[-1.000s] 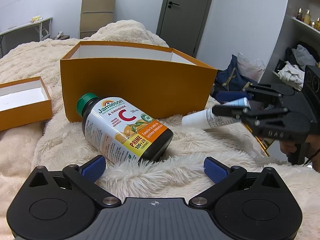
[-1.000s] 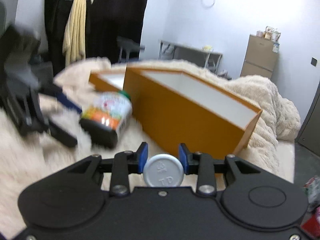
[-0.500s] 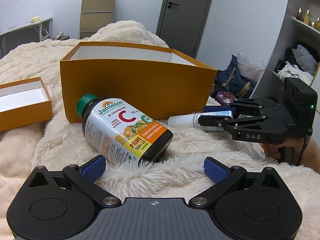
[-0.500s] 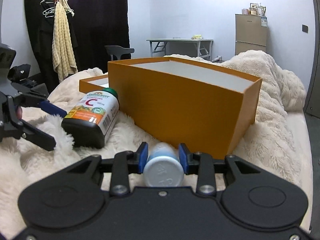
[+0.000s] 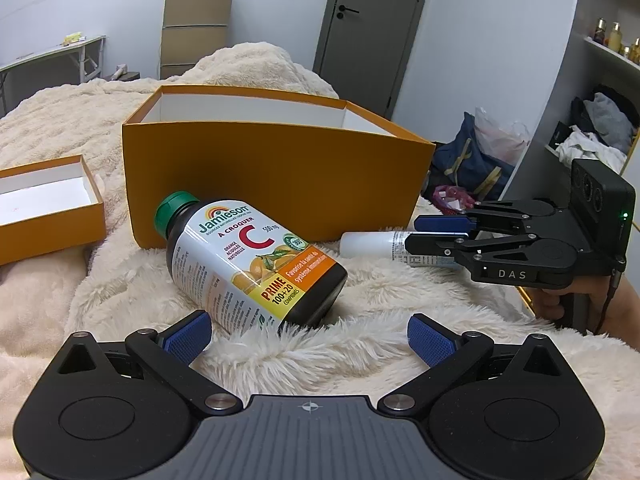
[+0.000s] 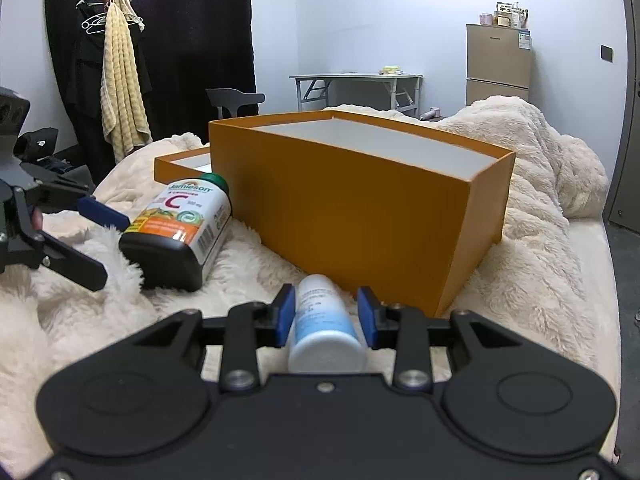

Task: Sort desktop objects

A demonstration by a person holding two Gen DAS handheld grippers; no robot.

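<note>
Orange box (image 5: 276,184), open-topped: vitamin bottle (image 5: 248,260) lies before its near wall, long axis toward my spread, empty left fingers (image 5: 308,334). My right fingers (image 6: 326,314) flank the white tube (image 6: 324,328), apparently gripped, near the box corner.

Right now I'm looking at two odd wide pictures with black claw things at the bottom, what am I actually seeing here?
Those are two hand-held grippers, each with a camera looking along its fingers. One picture comes from the left gripper, which is open and empty. Just ahead of it a vitamin bottle lies on its side on a fluffy blanket. The other picture comes from the right gripper; a small white bottle lies between its blue pads, though whether they are squeezing it is unclear. Behind stands a big orange box, open on top, with a shallow orange lid beside it.
</note>
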